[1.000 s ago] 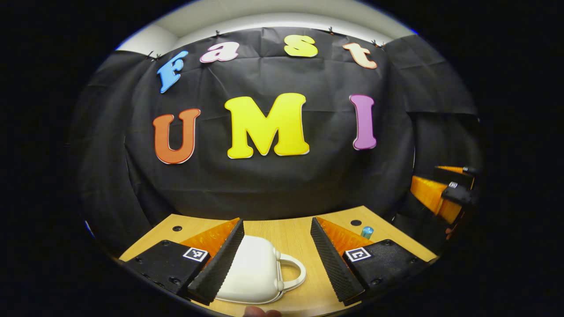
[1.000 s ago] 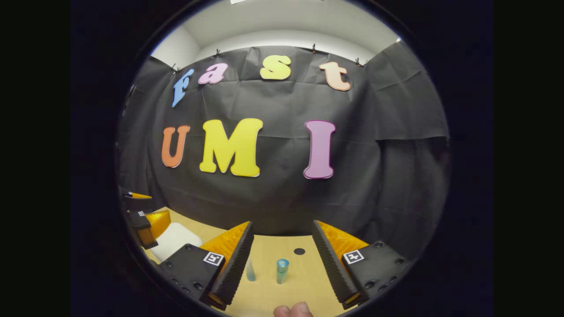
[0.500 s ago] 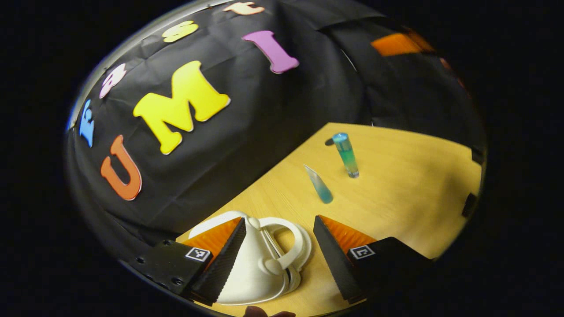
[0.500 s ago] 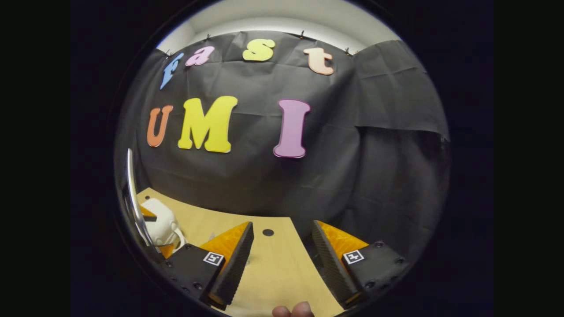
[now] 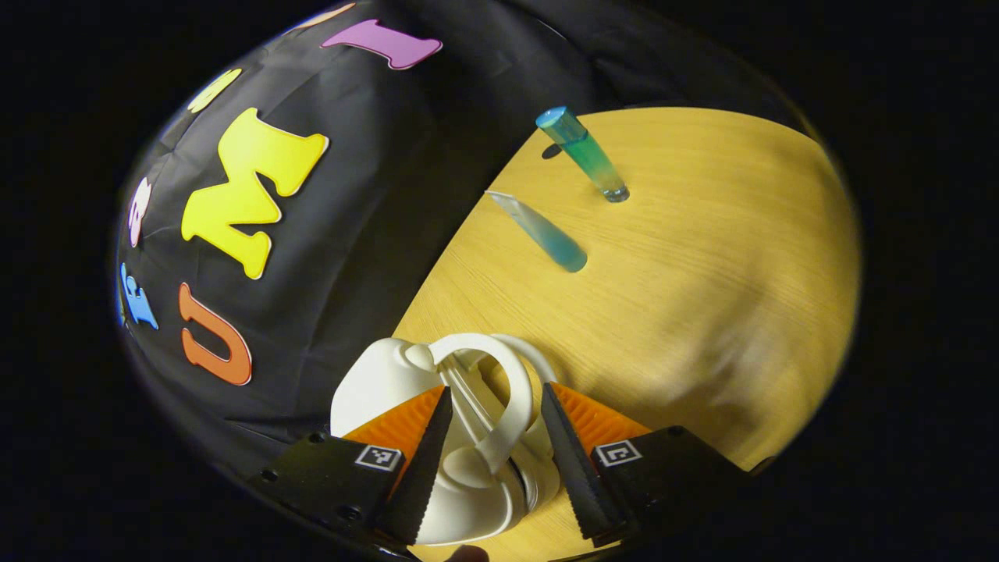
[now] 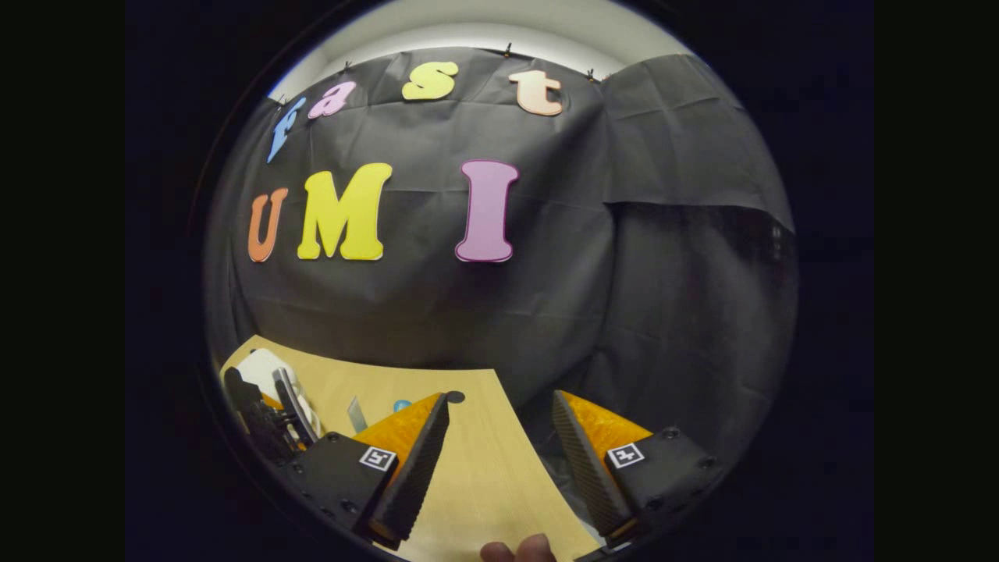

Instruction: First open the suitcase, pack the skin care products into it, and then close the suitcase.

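A staged recording booth, not a lived-in room: creased black cloth wall (image 6: 484, 312) clipped up along its top edge, pale plain ceiling (image 6: 499, 31) above, and a light wood-grain worktop (image 5: 702, 297) with what looks like a round cable hole (image 6: 456, 396).

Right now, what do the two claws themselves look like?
Both the left claw and the right claw match: black bolted bodies, each with a square black-and-white marker tag, and wedge-shaped fingers with ribbed orange outer faces and serrated black gripping pads.
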Demonstrator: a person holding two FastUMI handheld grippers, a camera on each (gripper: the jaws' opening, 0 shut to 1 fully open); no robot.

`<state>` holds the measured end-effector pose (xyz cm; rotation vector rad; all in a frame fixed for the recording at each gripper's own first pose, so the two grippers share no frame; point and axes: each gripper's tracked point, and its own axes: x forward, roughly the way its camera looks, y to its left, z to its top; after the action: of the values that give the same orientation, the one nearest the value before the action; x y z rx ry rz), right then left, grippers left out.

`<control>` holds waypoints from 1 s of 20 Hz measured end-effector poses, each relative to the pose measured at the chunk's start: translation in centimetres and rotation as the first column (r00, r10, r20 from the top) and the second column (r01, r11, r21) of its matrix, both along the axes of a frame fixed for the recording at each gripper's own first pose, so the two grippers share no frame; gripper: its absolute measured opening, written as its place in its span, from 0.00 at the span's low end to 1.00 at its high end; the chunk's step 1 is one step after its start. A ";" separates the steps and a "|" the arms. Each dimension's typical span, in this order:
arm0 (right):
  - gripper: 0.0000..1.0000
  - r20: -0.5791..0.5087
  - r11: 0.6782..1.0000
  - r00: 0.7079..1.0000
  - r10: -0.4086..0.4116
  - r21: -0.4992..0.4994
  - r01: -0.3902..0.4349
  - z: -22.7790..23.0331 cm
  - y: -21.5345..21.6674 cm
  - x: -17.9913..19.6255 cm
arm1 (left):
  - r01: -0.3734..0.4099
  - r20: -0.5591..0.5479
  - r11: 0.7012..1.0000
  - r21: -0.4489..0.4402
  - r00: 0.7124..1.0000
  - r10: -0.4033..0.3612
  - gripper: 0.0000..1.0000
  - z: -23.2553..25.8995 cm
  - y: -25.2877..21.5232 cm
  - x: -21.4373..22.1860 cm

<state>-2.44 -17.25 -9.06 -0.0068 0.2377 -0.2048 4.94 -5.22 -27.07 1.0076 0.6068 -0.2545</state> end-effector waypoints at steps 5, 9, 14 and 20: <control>0.79 -0.002 0.999 0.999 0.036 0.016 -0.036 -0.2 1.0 0.2 | -0.001 -0.040 0.997 0.077 0.999 0.004 0.62 -1.6 0.2 1.0; 0.79 -0.008 0.999 0.999 0.042 0.015 -0.042 -0.6 0.9 0.0 | -0.029 -0.074 0.994 0.103 0.997 0.037 0.40 -2.8 0.7 1.1; 0.80 -0.009 0.998 1.000 0.024 0.057 -0.023 -0.7 0.8 0.1 | 0.011 -0.080 0.990 0.142 0.997 0.000 0.20 -2.1 0.0 0.9; 0.79 0.025 0.996 0.997 0.070 0.053 -0.071 0.8 3.9 1.1 | -0.049 -0.005 0.999 0.018 0.999 0.049 0.06 3.7 0.8 0.4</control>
<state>-1.29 -13.38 -8.25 0.0407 0.2198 -0.1279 5.30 -4.42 -23.36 1.0080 0.6391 -0.2095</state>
